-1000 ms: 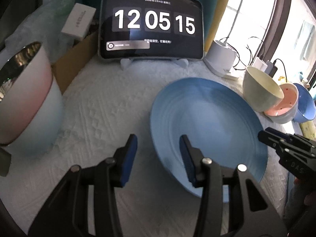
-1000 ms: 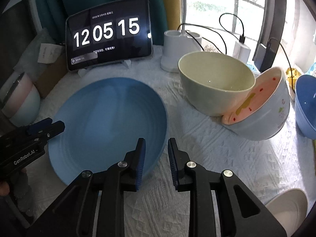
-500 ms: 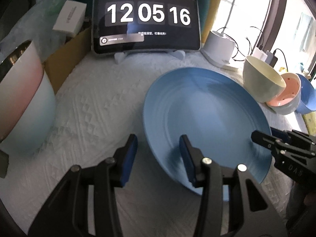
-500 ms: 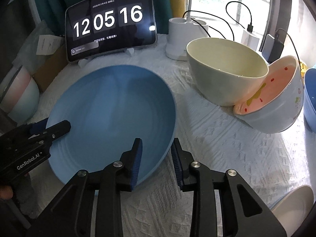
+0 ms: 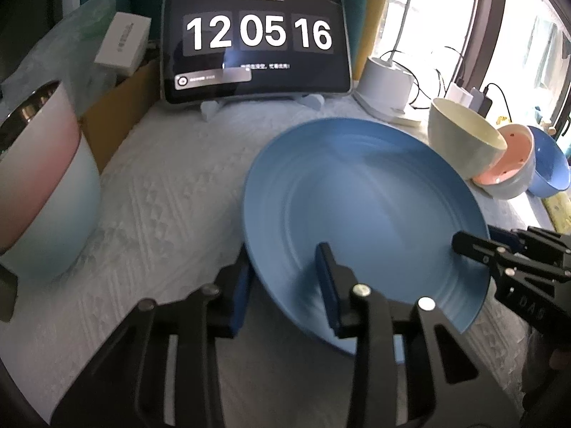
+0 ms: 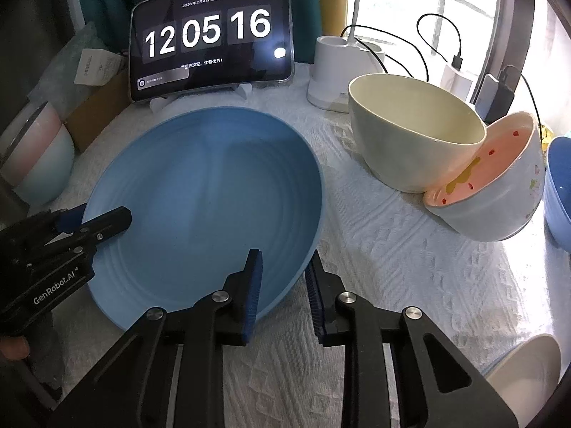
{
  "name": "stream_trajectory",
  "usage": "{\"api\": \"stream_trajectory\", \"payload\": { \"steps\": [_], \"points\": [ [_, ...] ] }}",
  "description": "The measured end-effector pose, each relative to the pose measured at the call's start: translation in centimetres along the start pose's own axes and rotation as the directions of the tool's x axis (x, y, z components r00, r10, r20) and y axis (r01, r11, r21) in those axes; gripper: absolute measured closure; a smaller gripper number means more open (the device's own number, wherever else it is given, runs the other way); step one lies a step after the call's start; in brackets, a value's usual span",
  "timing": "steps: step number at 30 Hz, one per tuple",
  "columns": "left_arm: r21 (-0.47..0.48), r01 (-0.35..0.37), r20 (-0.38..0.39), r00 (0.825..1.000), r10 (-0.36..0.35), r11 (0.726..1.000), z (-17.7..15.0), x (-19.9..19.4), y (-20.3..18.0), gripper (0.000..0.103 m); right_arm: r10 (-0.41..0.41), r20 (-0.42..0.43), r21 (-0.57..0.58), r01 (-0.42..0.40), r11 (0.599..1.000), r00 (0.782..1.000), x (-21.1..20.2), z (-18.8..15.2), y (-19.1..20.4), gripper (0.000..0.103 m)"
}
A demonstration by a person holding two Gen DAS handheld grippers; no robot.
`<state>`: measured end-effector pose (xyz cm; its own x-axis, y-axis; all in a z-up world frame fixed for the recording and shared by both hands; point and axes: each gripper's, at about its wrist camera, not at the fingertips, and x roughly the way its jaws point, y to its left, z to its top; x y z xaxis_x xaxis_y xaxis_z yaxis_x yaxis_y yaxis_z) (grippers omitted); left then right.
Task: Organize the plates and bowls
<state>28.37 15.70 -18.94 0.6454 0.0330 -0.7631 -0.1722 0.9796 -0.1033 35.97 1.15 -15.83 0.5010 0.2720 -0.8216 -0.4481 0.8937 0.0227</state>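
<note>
Blue plate point(image 5: 360, 199), one, lies tilted on the white textured cloth point(image 5: 171, 192) between both grippers. Three bowls stand right of it: cream point(image 6: 414, 142), pink-lined point(image 6: 492, 192), blue point(image 6: 558, 189). Left gripper point(image 5: 285, 285) and right gripper point(image 6: 283, 285) each straddle the plate's rim, jaws narrowly apart and just closing; pad contact cannot be told.

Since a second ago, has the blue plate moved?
Yes. The blue plate has tipped up: in the right wrist view its far rim has risen toward the clock tablet, with both grippers' fingers astride its near rim.
</note>
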Motion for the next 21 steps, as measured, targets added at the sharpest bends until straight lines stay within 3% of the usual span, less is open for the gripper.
{"api": "stream_trajectory", "payload": {
  "steps": [21],
  "points": [
    [-0.007,0.041,0.018,0.999,-0.041,0.999,-1.4,-3.3,-0.7,0.067,-0.018,0.056,0.008,0.017,1.0,0.998,-4.1,-0.9,0.2,0.077]
  ]
}}
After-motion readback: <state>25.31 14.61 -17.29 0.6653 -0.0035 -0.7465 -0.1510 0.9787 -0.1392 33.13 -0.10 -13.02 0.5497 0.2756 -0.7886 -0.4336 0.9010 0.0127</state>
